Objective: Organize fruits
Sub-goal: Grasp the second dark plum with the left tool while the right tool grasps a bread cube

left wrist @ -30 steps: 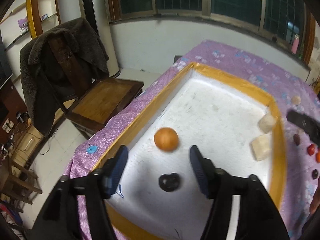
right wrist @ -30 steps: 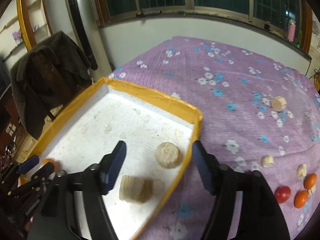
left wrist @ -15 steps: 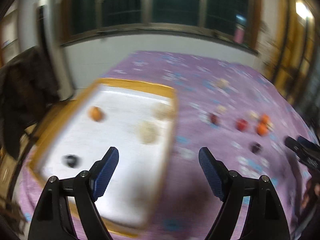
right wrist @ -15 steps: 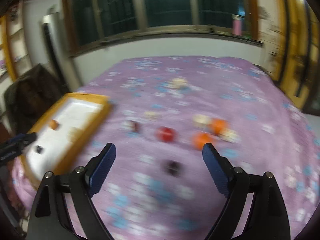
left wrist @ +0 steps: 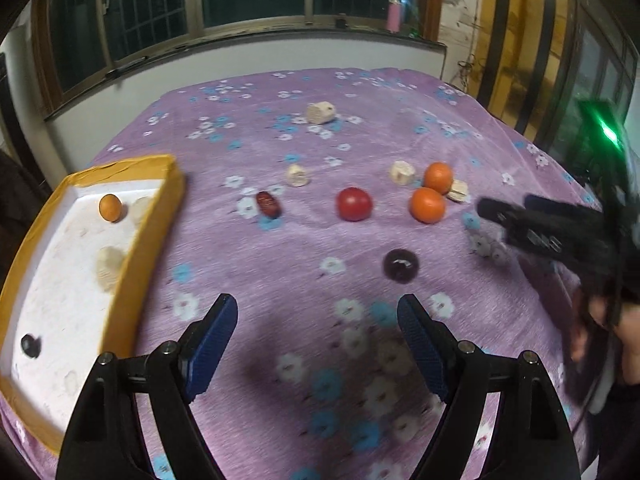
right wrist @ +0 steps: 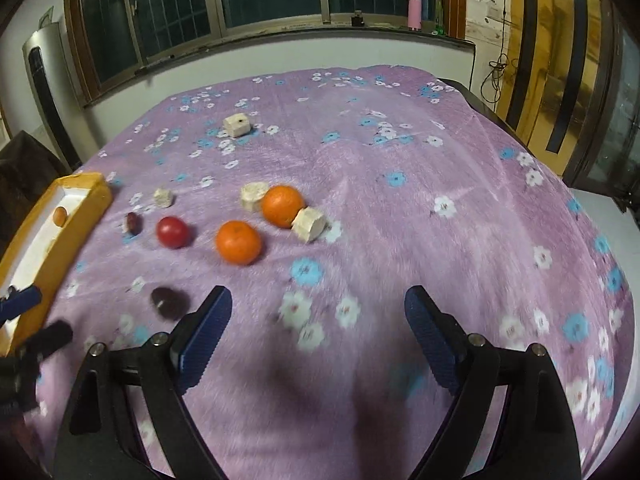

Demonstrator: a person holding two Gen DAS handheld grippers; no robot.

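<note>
Above the purple flowered cloth point(right wrist: 400, 200), the left gripper point(left wrist: 318, 340) stood wide and empty; the right gripper point(right wrist: 318, 332) was closing, empty, near two oranges point(right wrist: 238, 242).

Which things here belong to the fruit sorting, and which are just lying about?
Job:
- two round orange tangerines
- round red tomato
- oblong dark red date
- round dark plum
- pale beige cut chunks
- yellow-rimmed white foam tray

Lying about:
- pink bottle on windowsill
- purple floral cloth
</note>
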